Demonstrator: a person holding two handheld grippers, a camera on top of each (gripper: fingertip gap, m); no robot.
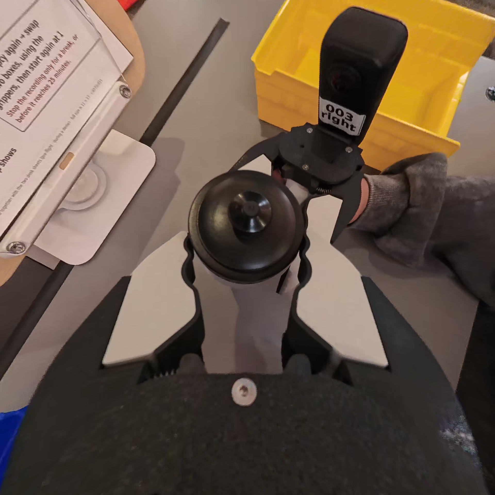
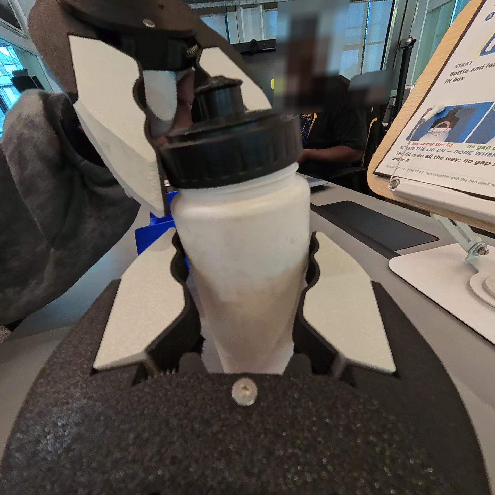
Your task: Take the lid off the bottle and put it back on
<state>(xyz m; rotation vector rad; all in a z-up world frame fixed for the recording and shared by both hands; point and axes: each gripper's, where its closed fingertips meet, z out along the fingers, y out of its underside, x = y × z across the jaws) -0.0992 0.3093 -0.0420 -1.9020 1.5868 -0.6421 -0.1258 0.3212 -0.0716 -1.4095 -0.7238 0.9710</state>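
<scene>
The bottle [image 2: 241, 257], white & translucent, stood upright w/ its black lid [image 2: 230, 150] seated on the neck, spout up top. In the left wrist view the lid [image 1: 245, 227] was seen from straight above, round w/ the spout at centre, sitting right btwn the tips of the left gripper [image 1: 246, 257].

Left gripper's fingers were pinched onto the lid rim from either side, coming down from above; in the right wrist view it [image 2: 203, 134] hung over the bottle, one white finger [image 2: 112, 117] pressed against the near-left edge of the lid, the other behind the spout.

Right gripper [image 2: 243, 267] was clamped on the bottle body, below the shoulder, both dark pads touching the white wall left & right. From the left wrist view the right gripper [image 1: 290, 257] sat just past the lid, its fingertips mostly hidden under the lid.

Further out: a grey sleeve [image 1: 417, 209] just behind the right gripper; a yellow bin [image 1: 428, 80] beyond it on the grey table [image 1: 203, 107]. Ahead-left of the left gripper stood an instruction sheet on a white stand [image 1: 88, 203]. In the right wrist view a blue bin [image 2: 155, 233] showed behind the bottle on the left, the stand to the right; a seated person [image 2: 334, 139] was far off, partly blurred
</scene>
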